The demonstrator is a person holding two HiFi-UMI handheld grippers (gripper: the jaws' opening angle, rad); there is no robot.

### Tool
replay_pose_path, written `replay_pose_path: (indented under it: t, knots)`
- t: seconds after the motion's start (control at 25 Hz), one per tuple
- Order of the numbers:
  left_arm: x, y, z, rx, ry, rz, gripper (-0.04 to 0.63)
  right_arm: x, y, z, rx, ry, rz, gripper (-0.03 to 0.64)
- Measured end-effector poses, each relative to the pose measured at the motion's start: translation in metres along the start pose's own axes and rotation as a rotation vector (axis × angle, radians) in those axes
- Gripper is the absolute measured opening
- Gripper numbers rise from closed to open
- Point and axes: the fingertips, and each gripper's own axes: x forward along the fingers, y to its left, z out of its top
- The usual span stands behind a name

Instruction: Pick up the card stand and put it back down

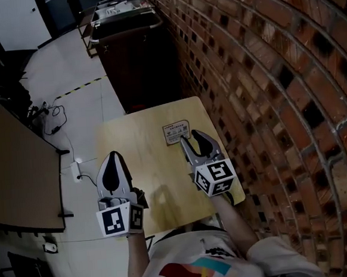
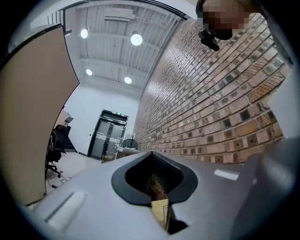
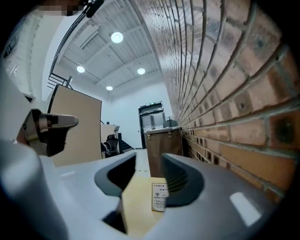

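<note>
A small wooden table [image 1: 139, 145] stands with its right edge against a brick wall [image 1: 263, 68], and the card stand [image 1: 176, 132] sits on the tabletop in its far right part, near the wall, its printed white face turned toward the person. The right gripper [image 1: 189, 136] reaches over the table's right side with its jaw tips just beside the card stand's near right edge; whether they touch it cannot be told from the head view. In the right gripper view its jaws [image 3: 149, 163] stand a little apart with an open gap between them, and the card stand [image 3: 159, 196] shows low in that gap on the pale tabletop [image 3: 137, 206], its right edge hidden behind the right jaw. The pads do not press on it, so this gripper holds nothing. The left gripper [image 1: 112, 155] hangs over the table's near left edge, well apart from the card stand. In the left gripper view its jaws [image 2: 151, 153] are pressed together at the tips with only a narrow slit below them and nothing between. Beyond the table's far edge a dark brown cabinet [image 1: 132, 57] stands along the wall, and it appears past the jaws in the right gripper view [image 3: 161, 145]. On the pale floor [image 1: 73, 77] to the left lie cables and a white power strip [image 1: 75, 170], beside a large brown desk [image 1: 14, 165].
</note>
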Motion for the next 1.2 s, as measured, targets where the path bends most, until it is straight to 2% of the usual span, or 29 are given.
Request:
replay_pose_path:
  t: [0.04, 0.08, 0.16, 0.24, 0.4, 0.52, 0.76, 1.2]
  knots:
    - [-0.002, 0.001, -0.003, -0.002, 0.008, 0.002, 0.005, 0.014, -0.003, -0.009, 0.001, 0.028, -0.005, 0.248]
    - [-0.004, 0.003, -0.007, -0.006, 0.017, 0.007, 0.005, 0.028, -0.008, -0.020, 0.001, 0.066, -0.020, 0.375]
    - [-0.005, 0.009, -0.016, -0.012, 0.041, 0.019, 0.005, 0.058, -0.022, -0.046, -0.018, 0.157, -0.057, 0.499]
    - [-0.003, 0.015, -0.024, -0.017, 0.063, 0.033, 0.005, 0.083, -0.036, -0.075, -0.056, 0.256, -0.090, 0.575]
    - [-0.003, 0.029, -0.038, -0.025, 0.093, 0.062, 0.005, 0.106, -0.057, -0.137, -0.045, 0.434, -0.151, 0.577]
    - [-0.006, 0.041, -0.044, -0.023, 0.112, 0.090, 0.005, 0.113, -0.060, -0.166, 0.005, 0.500, -0.175, 0.577]
    - [-0.006, 0.058, -0.057, -0.026, 0.155, 0.119, 0.005, 0.129, -0.069, -0.186, 0.027, 0.551, -0.225, 0.577]
    - [-0.005, 0.062, -0.076, -0.043, 0.198, 0.120, 0.005, 0.141, -0.075, -0.197, 0.048, 0.545, -0.206, 0.577]
